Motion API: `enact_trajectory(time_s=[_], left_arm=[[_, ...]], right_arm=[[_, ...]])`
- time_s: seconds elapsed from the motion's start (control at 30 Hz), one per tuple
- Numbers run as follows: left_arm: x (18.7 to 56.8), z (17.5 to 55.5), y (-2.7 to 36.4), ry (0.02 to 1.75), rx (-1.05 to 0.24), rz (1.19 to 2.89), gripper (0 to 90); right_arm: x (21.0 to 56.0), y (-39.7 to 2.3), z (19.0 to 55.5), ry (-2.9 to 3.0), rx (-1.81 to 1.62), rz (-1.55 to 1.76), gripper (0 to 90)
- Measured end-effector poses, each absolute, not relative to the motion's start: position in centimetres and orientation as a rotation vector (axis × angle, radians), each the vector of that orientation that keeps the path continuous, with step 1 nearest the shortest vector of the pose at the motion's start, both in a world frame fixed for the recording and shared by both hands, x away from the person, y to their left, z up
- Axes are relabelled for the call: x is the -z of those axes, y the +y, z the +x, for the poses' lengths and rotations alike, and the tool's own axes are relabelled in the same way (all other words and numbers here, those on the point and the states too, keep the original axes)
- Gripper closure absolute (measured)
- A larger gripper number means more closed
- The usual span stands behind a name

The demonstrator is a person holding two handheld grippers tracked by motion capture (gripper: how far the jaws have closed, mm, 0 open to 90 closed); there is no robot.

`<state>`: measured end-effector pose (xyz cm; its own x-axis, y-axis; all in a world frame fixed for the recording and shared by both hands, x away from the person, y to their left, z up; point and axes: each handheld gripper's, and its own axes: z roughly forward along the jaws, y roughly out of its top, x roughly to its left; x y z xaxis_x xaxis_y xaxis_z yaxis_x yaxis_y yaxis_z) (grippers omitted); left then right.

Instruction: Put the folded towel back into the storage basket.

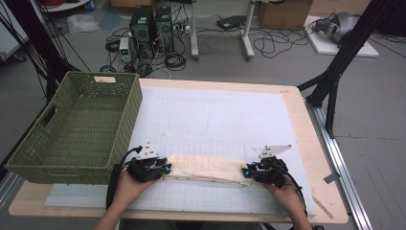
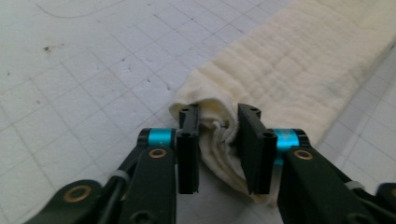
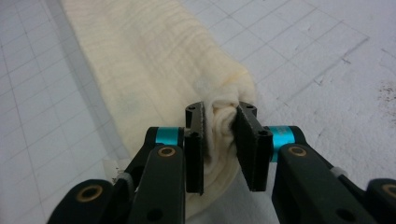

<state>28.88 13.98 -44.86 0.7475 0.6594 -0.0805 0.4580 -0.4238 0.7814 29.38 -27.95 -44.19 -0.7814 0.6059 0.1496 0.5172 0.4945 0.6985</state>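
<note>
A cream folded cloth point(image 1: 203, 167) lies as a long strip across the near part of the white grid mat point(image 1: 215, 115). My left gripper point(image 1: 165, 168) is at the strip's left end and my right gripper point(image 1: 246, 171) at its right end, each held by a hand. In the left gripper view the jaws of my left gripper point(image 2: 218, 116) pinch the bunched end of the cloth point(image 2: 289, 70). The right gripper view has my right gripper point(image 3: 220, 112) shut on the other end, where the cloth point(image 3: 144, 60) puckers between the pads.
A green woven basket point(image 1: 129, 110) stands on the table's left side, close to my left gripper. The wooden table edge point(image 1: 306, 139) runs along the right of the mat. Beyond the table are computer towers, cables and black stand legs on the floor.
</note>
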Motion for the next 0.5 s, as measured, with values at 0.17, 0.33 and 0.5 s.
enact_trajectory(time_s=[0.17, 0.33, 0.5], left_arm=[[44.9, 28.6, 13.8, 0.815, -0.313, 2.093, 78.9], [44.7, 28.0, 13.6, 0.824, -0.368, 2.101, 81.1], [44.4, 27.0, 13.7, 0.842, -0.42, 2.119, 81.4]], right_arm=[[44.2, -27.9, 29.4, 2.621, -1.161, 0.964, 77.4], [44.0, -27.9, 29.5, 2.621, -1.166, 0.946, 78.8], [43.5, -27.5, 30.8, 2.627, -1.161, 0.934, 79.3]])
